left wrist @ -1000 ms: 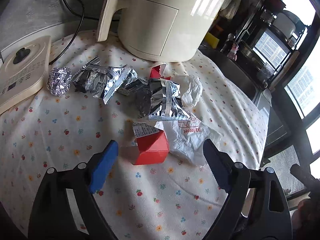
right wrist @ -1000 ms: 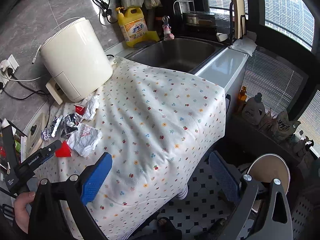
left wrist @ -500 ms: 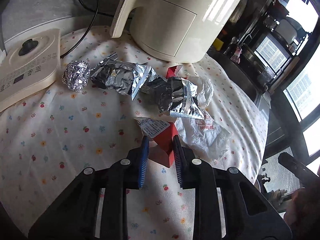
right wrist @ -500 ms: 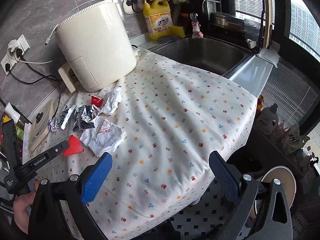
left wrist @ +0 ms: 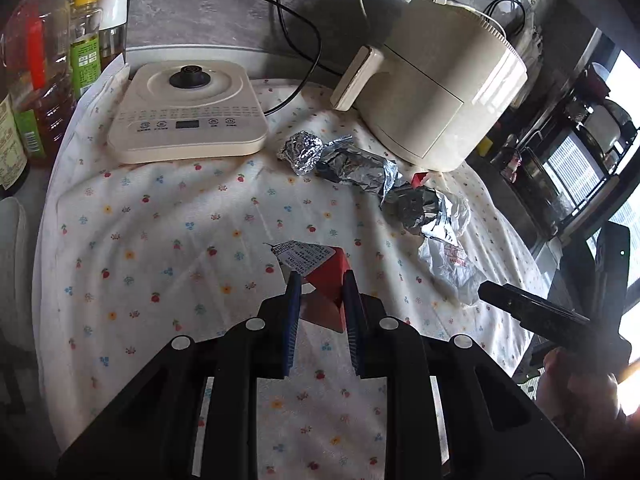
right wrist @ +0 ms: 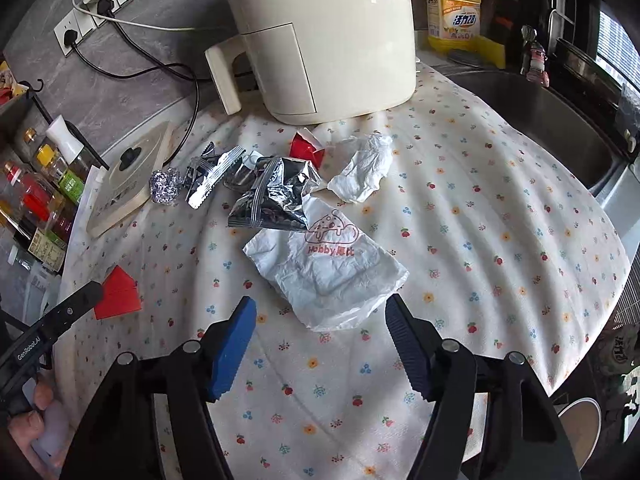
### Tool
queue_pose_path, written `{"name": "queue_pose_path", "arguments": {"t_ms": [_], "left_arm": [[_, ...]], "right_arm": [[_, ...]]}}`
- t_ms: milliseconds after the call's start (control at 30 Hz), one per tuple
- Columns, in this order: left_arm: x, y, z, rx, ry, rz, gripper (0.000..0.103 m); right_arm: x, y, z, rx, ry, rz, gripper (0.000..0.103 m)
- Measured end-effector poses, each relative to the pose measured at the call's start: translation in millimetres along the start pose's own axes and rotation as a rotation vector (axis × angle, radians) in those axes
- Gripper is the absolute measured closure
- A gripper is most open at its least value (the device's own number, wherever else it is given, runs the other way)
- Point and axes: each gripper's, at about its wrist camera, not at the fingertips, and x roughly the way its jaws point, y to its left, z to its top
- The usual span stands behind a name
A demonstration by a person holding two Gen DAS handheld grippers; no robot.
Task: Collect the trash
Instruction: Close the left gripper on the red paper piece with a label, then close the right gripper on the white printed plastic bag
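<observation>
Left tool [left wrist: 319, 280] clamped on the red carton [left wrist: 327, 276], pads pressing both sides (carton at the near-left part of the floral cloth [right wrist: 480, 240] covering the desk). Right tool [right wrist: 320, 316] unclenched, jaws have just been closing, nothing pinched; the white bag [right wrist: 332, 268] lies just ahead of its tips. Behind it: 2 foil wrappers [right wrist: 276, 196], a foil ball [right wrist: 165, 186], a tissue [right wrist: 362, 172], then the cream fryer [right wrist: 320, 36].
</observation>
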Motion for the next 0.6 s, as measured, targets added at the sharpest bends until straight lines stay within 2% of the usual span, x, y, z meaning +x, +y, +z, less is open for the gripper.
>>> {"name": "queue_pose_path", "arguments": {"t_ms": [133, 200, 233, 267, 333, 600], "left_arm": [[-16, 11, -13, -0.034, -0.012, 0.033, 0.082], [-21, 13, -18, -0.044, -0.013, 0.046, 0.082], [-23, 13, -20, -0.046, -0.015, 0.051, 0.082], [-25, 12, -21, -0.046, -0.018, 0.053, 0.082], [-29, 7, -22, -0.041, -0.024, 0.055, 0.082], [-24, -30, -23, 0.015, -0.016, 0.008, 0.082]], "right_arm": [[13, 2, 2, -0.032, 0.024, -0.022, 0.038], [25, 3, -1, -0.066, 0.089, -0.045, 0.055], [31, 2, -3, -0.071, 0.128, -0.045, 0.081], [30, 1, -5, -0.073, 0.134, -0.042, 0.093], [21, 1, -8, -0.086, 0.116, -0.032, 0.1], [-24, -24, -22, -0.039, 0.057, 0.025, 0.101]]}}
